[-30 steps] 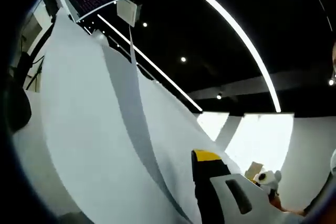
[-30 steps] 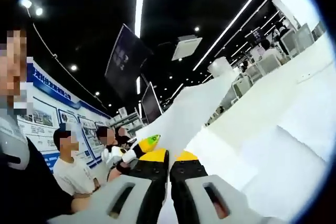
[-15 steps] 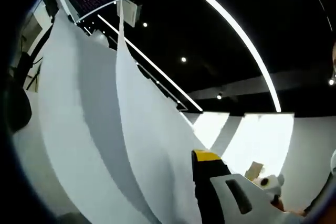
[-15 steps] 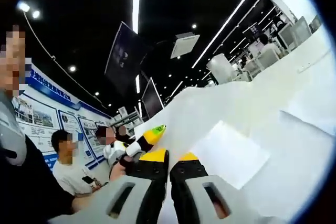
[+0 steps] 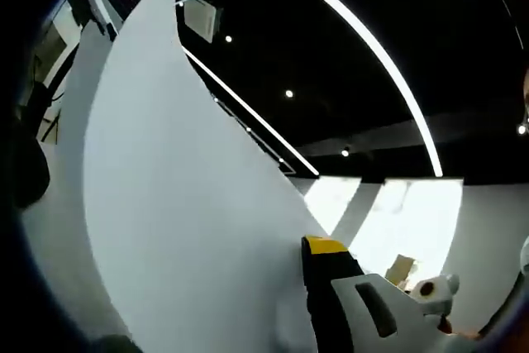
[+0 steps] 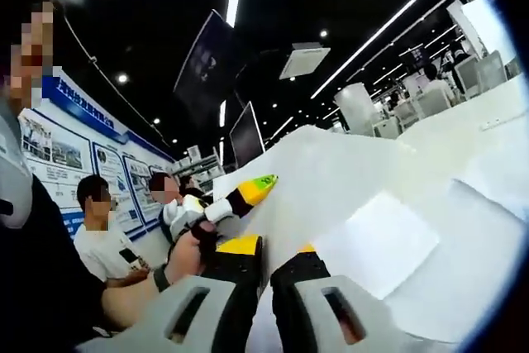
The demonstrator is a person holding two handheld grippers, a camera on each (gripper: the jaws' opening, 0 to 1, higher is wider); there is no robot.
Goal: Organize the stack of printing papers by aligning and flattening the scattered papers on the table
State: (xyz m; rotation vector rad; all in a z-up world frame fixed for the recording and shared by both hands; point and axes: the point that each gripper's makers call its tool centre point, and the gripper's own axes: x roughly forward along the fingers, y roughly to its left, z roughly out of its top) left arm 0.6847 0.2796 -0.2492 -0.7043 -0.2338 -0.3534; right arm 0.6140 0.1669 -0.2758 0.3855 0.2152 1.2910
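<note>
Dark ceiling; two papers (image 6: 376,241) overlapping.

No legible text; wall boards (image 6: 62,134) and hanging screen (image 6: 207,59) unreadable.

Dark ceiling with long light strips (image 5: 388,64) and small spotlights (image 6: 121,78). Hanging dark screens (image 6: 205,68) and a ceiling air unit (image 6: 304,60). Left wall carries a blue-and-white display board (image 6: 78,134); seated people (image 6: 103,233) near it. Far right, white chairs (image 6: 430,101) and a white column (image 6: 357,107).
</note>
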